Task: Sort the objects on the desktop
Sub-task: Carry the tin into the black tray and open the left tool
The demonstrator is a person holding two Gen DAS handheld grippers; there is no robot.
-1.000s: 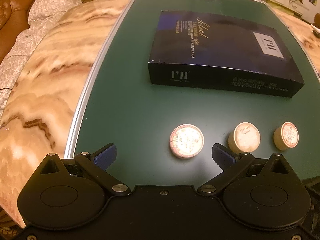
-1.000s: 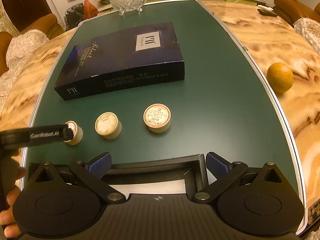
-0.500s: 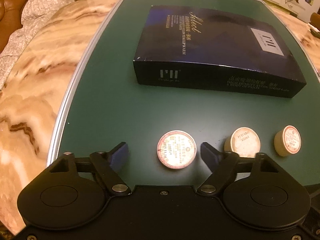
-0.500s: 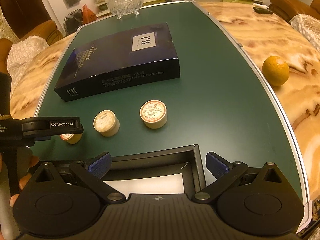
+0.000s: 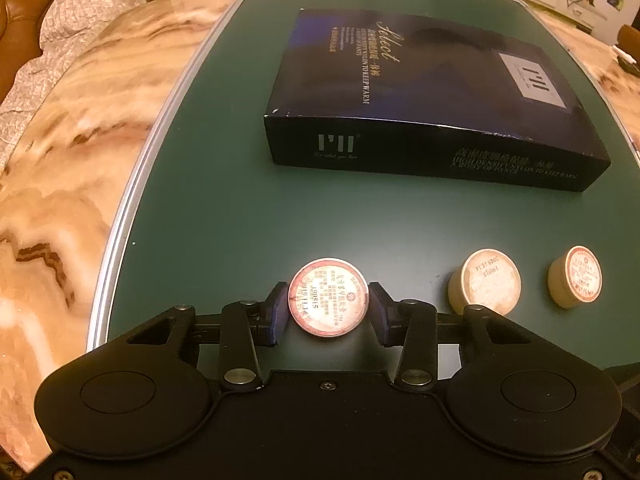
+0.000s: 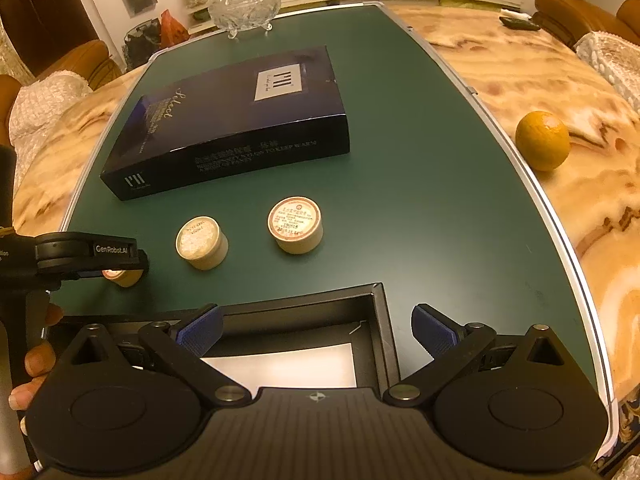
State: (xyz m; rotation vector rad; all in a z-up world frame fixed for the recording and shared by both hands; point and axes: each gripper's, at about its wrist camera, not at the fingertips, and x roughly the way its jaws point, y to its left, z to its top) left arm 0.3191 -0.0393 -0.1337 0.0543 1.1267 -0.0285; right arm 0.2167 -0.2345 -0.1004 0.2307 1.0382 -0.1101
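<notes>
Round tin gripped on a green mat

A pink-lidded round tin [image 5: 328, 297] is clamped between the left gripper's [image 5: 329, 312] blue pads; two smaller tins [image 5: 485, 287] are seen beside it, a dark box [image 5: 432, 96] behind.

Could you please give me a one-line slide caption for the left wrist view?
Left tool shut on a round paper tub on the green mat, two more tubs beside it, dark box behind.

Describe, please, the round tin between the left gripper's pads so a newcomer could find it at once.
On the green mat, in front of the dark blue box, three round tins sit in a row. Yours is the leftmost round tin, clamped by the left gripper; its pink-rimmed lid looks widest.
</notes>
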